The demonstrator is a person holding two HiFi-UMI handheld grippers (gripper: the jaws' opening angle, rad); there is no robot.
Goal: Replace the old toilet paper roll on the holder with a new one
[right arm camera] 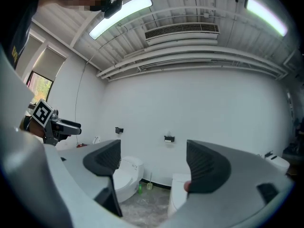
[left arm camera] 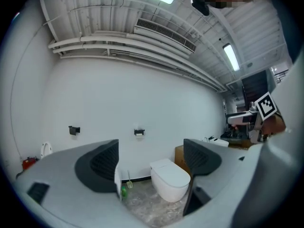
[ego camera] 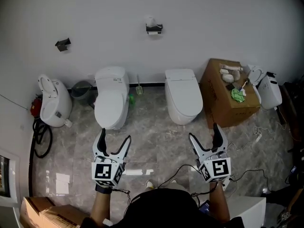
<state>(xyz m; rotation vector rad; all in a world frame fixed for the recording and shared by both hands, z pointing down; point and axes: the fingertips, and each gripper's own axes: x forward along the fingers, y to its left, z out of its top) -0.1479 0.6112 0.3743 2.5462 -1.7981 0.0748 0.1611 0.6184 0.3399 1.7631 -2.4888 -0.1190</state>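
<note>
Two black wall holders are fixed to the white wall. One black holder carries the white toilet paper roll, and a second black holder sits well to its left. Three white toilets are on the marble floor below. A closed toilet stands lower left of the roll's holder, another closed toilet stands lower right, and a lid-up toilet is far left. A small green bottle and a toilet brush stand almost straight under that holder. A grey round bin is lower left of it; its contents cannot be made out. Lower right of the holder, a brown cardboard box has a green bundle and white pieces on top. The left gripper and right gripper are well short of the holder, each with its jaws spread wide and nothing between them.
</note>
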